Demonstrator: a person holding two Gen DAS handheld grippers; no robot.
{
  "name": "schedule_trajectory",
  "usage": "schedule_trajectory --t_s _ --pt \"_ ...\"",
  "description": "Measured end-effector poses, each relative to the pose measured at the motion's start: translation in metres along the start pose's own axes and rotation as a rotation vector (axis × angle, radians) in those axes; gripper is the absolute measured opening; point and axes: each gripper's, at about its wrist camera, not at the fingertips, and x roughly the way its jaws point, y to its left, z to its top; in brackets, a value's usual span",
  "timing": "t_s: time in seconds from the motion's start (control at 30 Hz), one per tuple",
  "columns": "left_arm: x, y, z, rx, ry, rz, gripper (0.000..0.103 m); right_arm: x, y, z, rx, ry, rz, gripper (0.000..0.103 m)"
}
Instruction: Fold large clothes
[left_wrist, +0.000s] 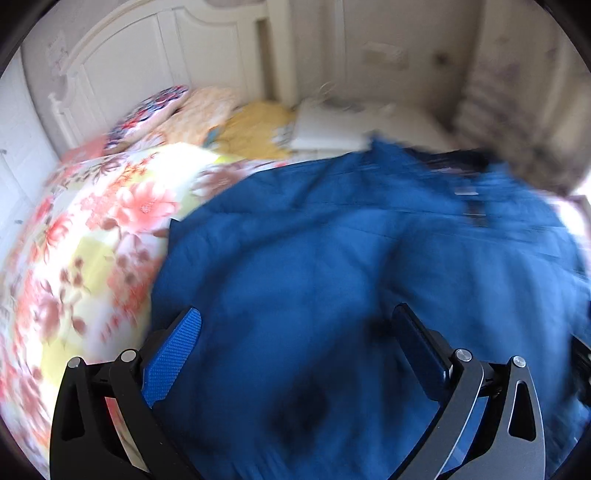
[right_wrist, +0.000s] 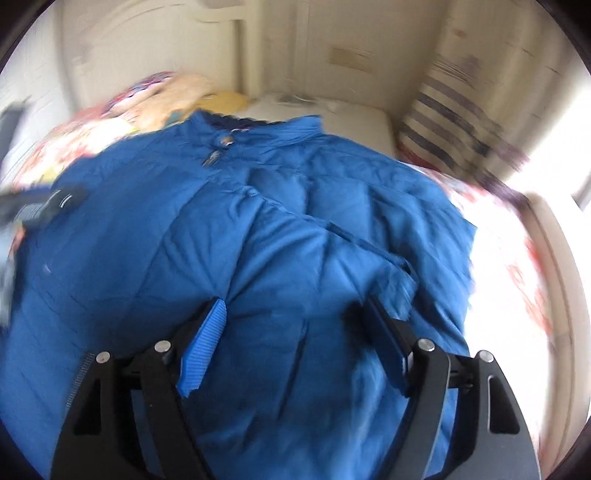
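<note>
A bed takes up most of both views, covered by one floral bedspread (left_wrist: 92, 236) in pink, red and yellow. One large blue quilted jacket (right_wrist: 258, 229) lies spread over it, collar and snap toward the white headboard (left_wrist: 147, 55). At the head of the bed sit a patterned pillow (left_wrist: 147, 114), a peach cushion (left_wrist: 207, 107) and a yellow one (left_wrist: 255, 125), touching in a row, with a white folded item (left_wrist: 332, 129) beside them. A striped cushion (right_wrist: 443, 125) leans at the wall to the right. Both frames are blurred. The left tongs (left_wrist: 295, 325) hang spread wide above the jacket, gripping nothing. The right tongs (right_wrist: 295, 317) likewise gape over the blue fabric.
</note>
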Motion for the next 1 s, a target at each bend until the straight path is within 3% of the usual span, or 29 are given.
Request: schedule_trajectory --t_s 0.07,0.1,0.17,0.23,0.3,0.37,0.47,0.53,0.6,0.67,0.77,0.87,0.97,1.0 --pt "-0.034 -0.013 -0.026 0.064 -0.036 -0.123 0.099 -0.03 0.011 -0.008 0.015 -0.072 0.049 0.08" --pt "-0.042 -0.018 -0.036 0.091 -0.046 -0.131 0.099 -0.039 0.022 -0.016 -0.016 -0.079 0.039 0.083" --pt "-0.048 -0.03 -0.063 0.16 -0.027 -0.132 0.099 -0.035 0.036 -0.031 -0.057 -0.015 0.05 0.083" --pt "-0.029 -0.034 -0.083 0.194 0.067 -0.114 0.099 -0.019 0.05 -0.048 -0.135 0.034 0.009 0.091" --pt "-0.025 -0.034 -0.097 0.224 0.035 -0.085 0.099 -0.017 0.062 -0.061 -0.198 0.022 -0.05 0.092" --pt "-0.037 -0.029 -0.105 0.203 0.05 -0.078 0.099 -0.03 0.068 -0.068 -0.178 0.053 -0.062 0.091" --pt "-0.068 -0.013 -0.124 0.177 -0.01 -0.066 0.099 -0.073 0.079 -0.089 -0.17 -0.031 0.018 0.091" --pt "-0.073 -0.006 -0.145 0.194 -0.01 -0.005 0.099 -0.075 0.085 -0.112 -0.186 0.007 0.048 0.091" --pt "-0.065 0.006 -0.161 0.171 0.042 -0.035 0.099 -0.058 0.086 -0.132 -0.194 0.074 0.066 0.092" --pt "-0.069 0.017 -0.165 0.122 0.039 -0.059 0.099 -0.058 0.075 -0.141 -0.127 0.045 0.102 0.093" --pt "-0.094 0.016 -0.176 0.125 0.01 -0.03 0.099 -0.085 0.076 -0.149 -0.106 0.03 0.078 0.092" --pt "-0.121 0.009 -0.196 0.121 -0.039 -0.135 0.099 -0.121 0.08 -0.17 -0.131 -0.061 0.14 0.093" --pt "-0.104 -0.014 -0.215 0.215 0.01 -0.065 0.099 -0.098 0.082 -0.191 -0.172 0.038 0.117 0.094" --pt "-0.1 -0.015 -0.215 0.21 0.0 -0.067 0.099 -0.095 0.08 -0.194 -0.161 0.019 0.131 0.095"
